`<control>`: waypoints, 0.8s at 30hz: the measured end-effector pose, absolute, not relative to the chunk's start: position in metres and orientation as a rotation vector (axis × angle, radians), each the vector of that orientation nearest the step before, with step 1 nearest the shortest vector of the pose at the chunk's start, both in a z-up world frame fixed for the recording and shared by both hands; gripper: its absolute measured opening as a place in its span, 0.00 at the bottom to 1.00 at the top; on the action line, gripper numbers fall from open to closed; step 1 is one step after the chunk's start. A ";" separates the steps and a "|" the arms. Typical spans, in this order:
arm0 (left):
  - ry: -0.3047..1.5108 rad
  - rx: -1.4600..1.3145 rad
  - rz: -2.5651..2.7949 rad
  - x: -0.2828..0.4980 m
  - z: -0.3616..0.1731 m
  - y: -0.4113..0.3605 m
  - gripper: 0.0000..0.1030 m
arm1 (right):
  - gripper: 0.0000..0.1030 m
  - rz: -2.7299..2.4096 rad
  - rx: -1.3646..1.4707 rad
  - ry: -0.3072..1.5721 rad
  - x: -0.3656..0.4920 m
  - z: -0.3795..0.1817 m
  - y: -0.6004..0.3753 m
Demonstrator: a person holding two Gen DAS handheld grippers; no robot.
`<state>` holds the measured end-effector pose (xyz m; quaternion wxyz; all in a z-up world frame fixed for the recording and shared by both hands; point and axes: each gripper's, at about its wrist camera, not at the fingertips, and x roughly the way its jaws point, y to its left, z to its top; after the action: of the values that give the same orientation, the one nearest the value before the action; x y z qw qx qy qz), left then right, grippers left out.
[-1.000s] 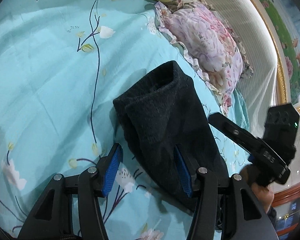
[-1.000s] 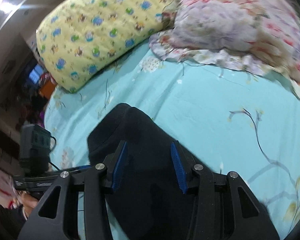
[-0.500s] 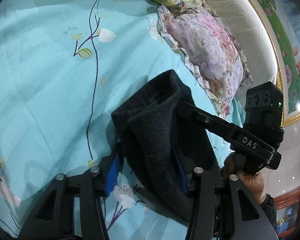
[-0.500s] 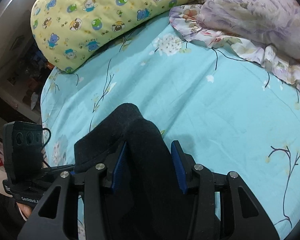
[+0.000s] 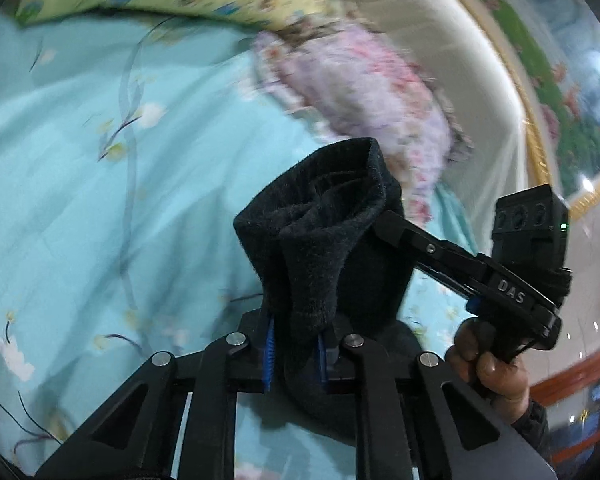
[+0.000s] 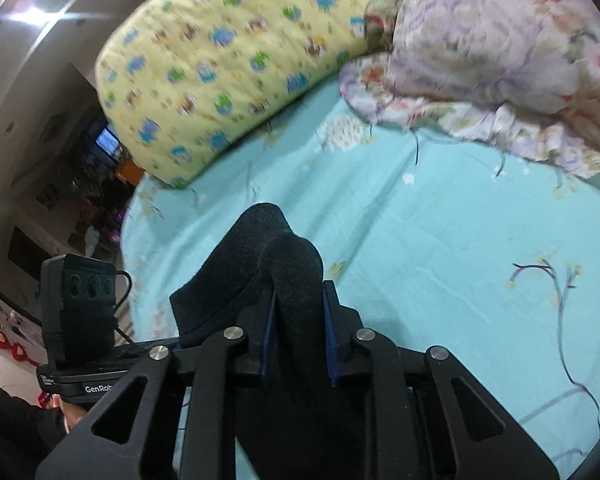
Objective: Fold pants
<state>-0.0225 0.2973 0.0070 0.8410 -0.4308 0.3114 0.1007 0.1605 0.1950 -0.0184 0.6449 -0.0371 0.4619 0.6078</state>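
The dark folded pants (image 5: 324,240) are bunched and lifted off the turquoise floral bed sheet (image 5: 80,208). My left gripper (image 5: 294,350) is shut on a thick fold of them, blue pads pressed into the cloth. My right gripper (image 6: 298,328) is shut on the other side of the same bundle (image 6: 260,256). In the left wrist view the right gripper (image 5: 388,220) reaches in from the right, its tips buried in the pants. In the right wrist view the left gripper's body (image 6: 80,304) sits at lower left, its tips hidden behind the cloth.
A yellow cartoon-print pillow (image 6: 228,64) and a pink-purple floral pillow (image 6: 492,48) lie at the head of the bed. A cream headboard with gold trim (image 5: 480,92) curves behind them. The bed's left edge (image 6: 128,232) drops to a dim room.
Both grippers have closed from open onto the pants. The bundle, which lay on the sheet, is now gathered and raised off it.
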 end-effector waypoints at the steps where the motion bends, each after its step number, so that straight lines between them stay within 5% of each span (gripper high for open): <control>1: 0.646 -0.897 0.196 -0.022 0.014 0.293 0.14 | 0.21 1.385 -0.061 1.037 0.161 -0.012 0.187; 24: 0.644 -0.629 -0.169 0.013 0.107 0.116 0.14 | 0.20 1.267 0.308 0.816 0.147 0.050 -0.035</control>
<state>0.0130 0.1162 0.1066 0.8969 -0.3037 0.3110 -0.0817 0.1475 -0.0348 0.0503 0.7184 0.1394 0.3691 0.5729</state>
